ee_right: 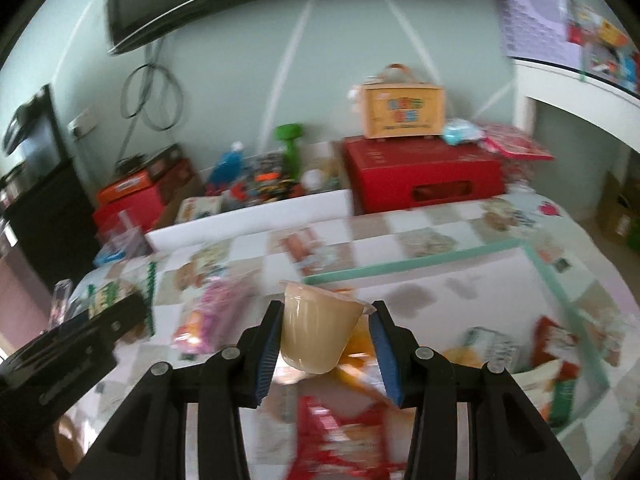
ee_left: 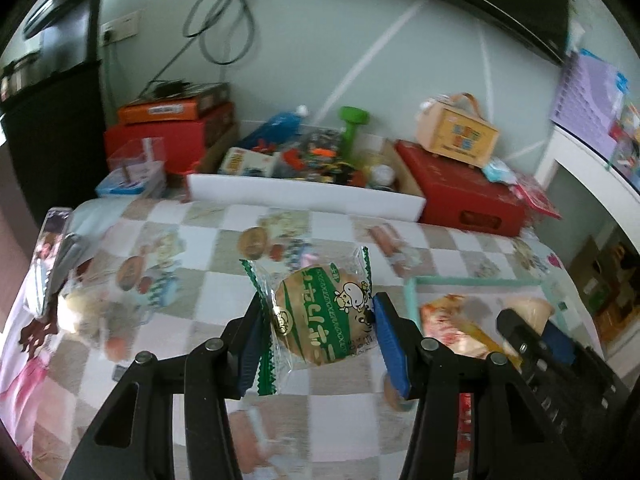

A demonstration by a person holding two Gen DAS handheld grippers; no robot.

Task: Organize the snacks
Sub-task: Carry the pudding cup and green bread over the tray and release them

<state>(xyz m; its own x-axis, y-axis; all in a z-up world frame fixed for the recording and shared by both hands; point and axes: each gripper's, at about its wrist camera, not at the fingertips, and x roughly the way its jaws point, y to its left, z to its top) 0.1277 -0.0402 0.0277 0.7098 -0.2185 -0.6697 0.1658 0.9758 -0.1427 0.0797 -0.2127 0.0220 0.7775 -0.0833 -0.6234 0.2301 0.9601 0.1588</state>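
My left gripper (ee_left: 318, 322) is shut on a round cracker in a clear wrapper with green print (ee_left: 316, 312), held above the checked tablecloth (ee_left: 224, 256). My right gripper (ee_right: 324, 336) is shut on a tan pudding cup (ee_right: 316, 328), held above a clear bin with a mint-green rim (ee_right: 416, 262). The bin holds several snack packets (ee_right: 488, 348). The right gripper also shows at the right of the left wrist view (ee_left: 536, 332), over the bin's rim (ee_left: 476, 280). More wrapped snacks (ee_left: 80, 312) lie on the cloth at the left.
A white box of clutter (ee_left: 304, 196) and a red crate (ee_left: 460, 192) with a tan carton (ee_left: 456, 132) stand behind the table. A pink snack packet (ee_right: 212, 316) lies left of the bin. A white shelf (ee_right: 576, 92) stands at the right.
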